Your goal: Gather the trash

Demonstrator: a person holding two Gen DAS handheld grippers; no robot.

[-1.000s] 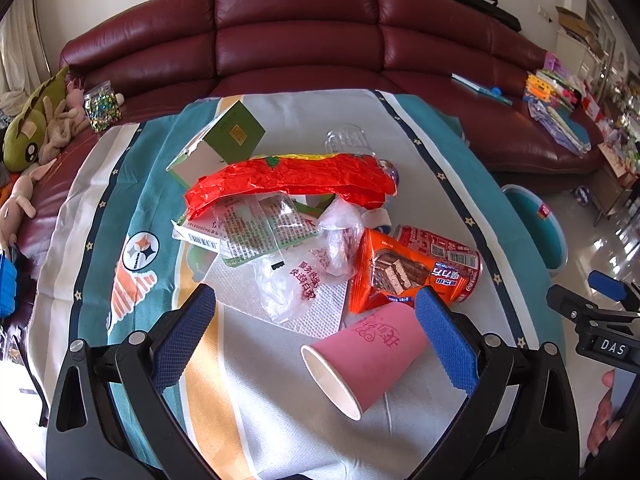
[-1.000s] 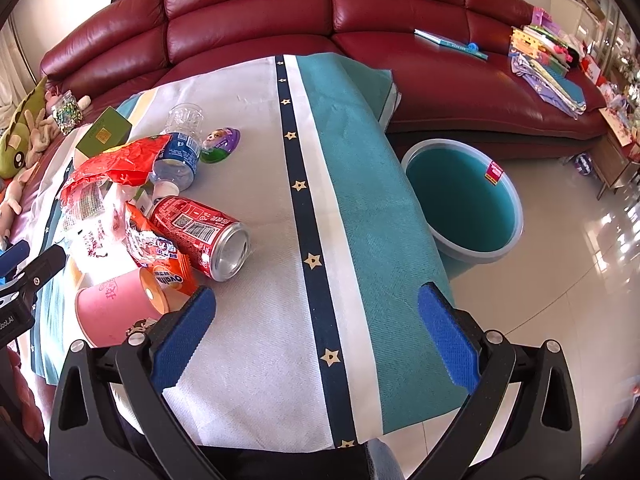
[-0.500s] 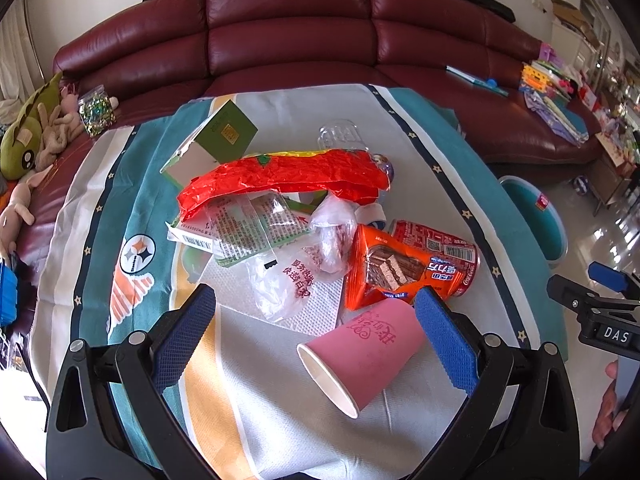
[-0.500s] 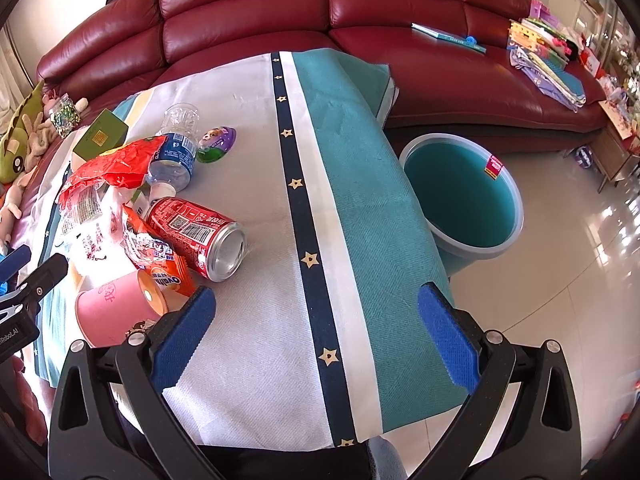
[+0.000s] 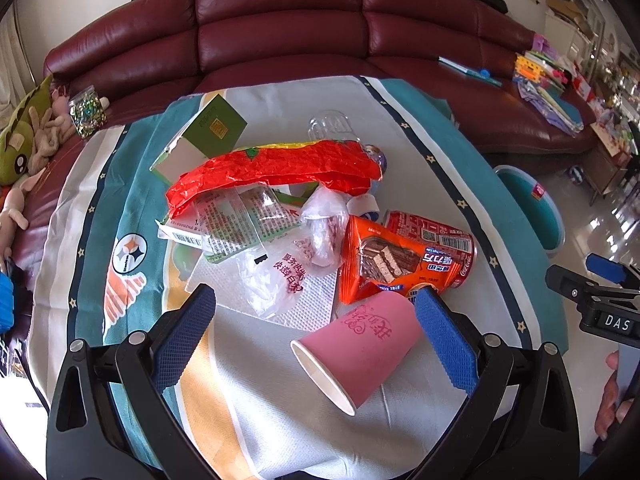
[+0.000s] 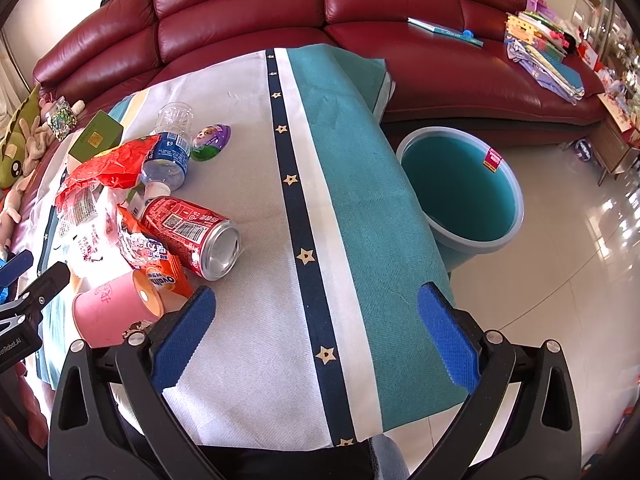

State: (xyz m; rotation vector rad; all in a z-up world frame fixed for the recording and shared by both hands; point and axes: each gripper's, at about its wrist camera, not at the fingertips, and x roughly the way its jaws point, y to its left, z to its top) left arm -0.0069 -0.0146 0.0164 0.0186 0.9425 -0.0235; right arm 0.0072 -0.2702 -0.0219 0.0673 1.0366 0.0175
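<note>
Your left gripper (image 5: 316, 320) is spread wide and holds nothing. In its view the pink paper cup (image 5: 360, 350) lies on its side between the blue pads (image 5: 446, 340), mouth toward 7 o'clock, its base close against the right pad; you cannot tell whether they touch. At 12 o'clock from the cup sits an orange snack wrapper (image 5: 394, 262), leaning on a red soda can (image 5: 434, 240) that lies on its side. Further toward 11 o'clock the heap runs on: a clear plastic bag (image 5: 276, 276) over a white napkin (image 5: 308, 306), a long red foil wrapper (image 5: 276, 170), and a green box (image 5: 210, 130) at the far edge. All of it rests on the striped tablecloth (image 5: 140, 200).

Your right gripper (image 6: 316, 320) is also wide apart and empty, hanging above the near edge of the cloth. In its view the trash sits at 9 to 10 o'clock, with a water bottle (image 6: 170, 152) and a small purple cup (image 6: 212, 140) behind the can. The teal bin (image 6: 460, 188) stands on the floor at 2 o'clock, just beside the table, with nothing visible inside. A dark red sofa (image 6: 280, 4) fills 12 o'clock.
</note>
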